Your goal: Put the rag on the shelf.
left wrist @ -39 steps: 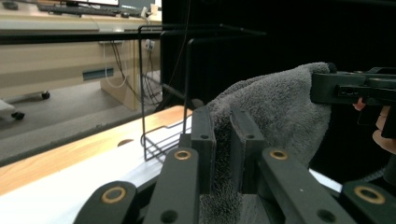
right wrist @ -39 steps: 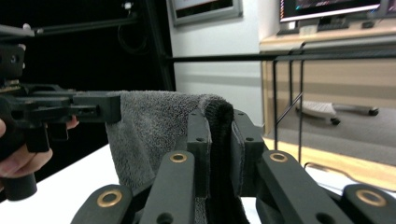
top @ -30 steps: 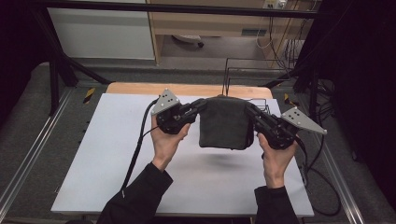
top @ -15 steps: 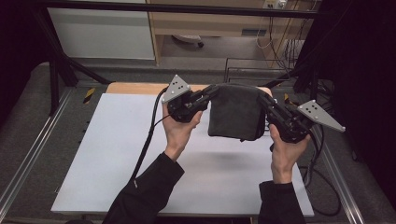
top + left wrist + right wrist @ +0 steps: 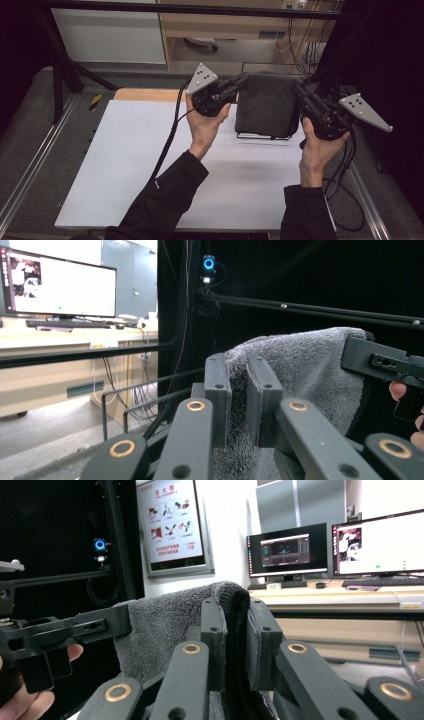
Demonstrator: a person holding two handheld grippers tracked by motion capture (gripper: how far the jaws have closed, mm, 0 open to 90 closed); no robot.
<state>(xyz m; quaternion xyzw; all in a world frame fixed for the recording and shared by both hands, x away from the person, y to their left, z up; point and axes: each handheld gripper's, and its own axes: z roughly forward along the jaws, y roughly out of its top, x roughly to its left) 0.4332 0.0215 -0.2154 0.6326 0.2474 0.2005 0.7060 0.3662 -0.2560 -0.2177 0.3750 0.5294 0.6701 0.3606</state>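
A dark grey folded towel (image 5: 265,105) hangs in the air above the far right part of the white table (image 5: 130,165). My left gripper (image 5: 239,84) is shut on the towel's upper left corner, and my right gripper (image 5: 299,91) is shut on its upper right corner. In the left gripper view the grey towel (image 5: 300,375) is pinched between the black jaws of my left gripper (image 5: 238,390), with the other gripper's jaw at the right. The right gripper view has the towel's folded edge (image 5: 232,605) clamped in my right gripper (image 5: 234,635).
The towel's shadow (image 5: 262,136) lies on the table beneath it. A wooden strip (image 5: 150,95) runs along the table's far edge. Metal rails (image 5: 30,165) flank the table. Black cables (image 5: 167,140) trail from both grippers. Monitors (image 5: 340,545) stand on a desk beyond.
Both grippers have lifted the towel up and away from me, off the table, so it now hangs higher and farther back.
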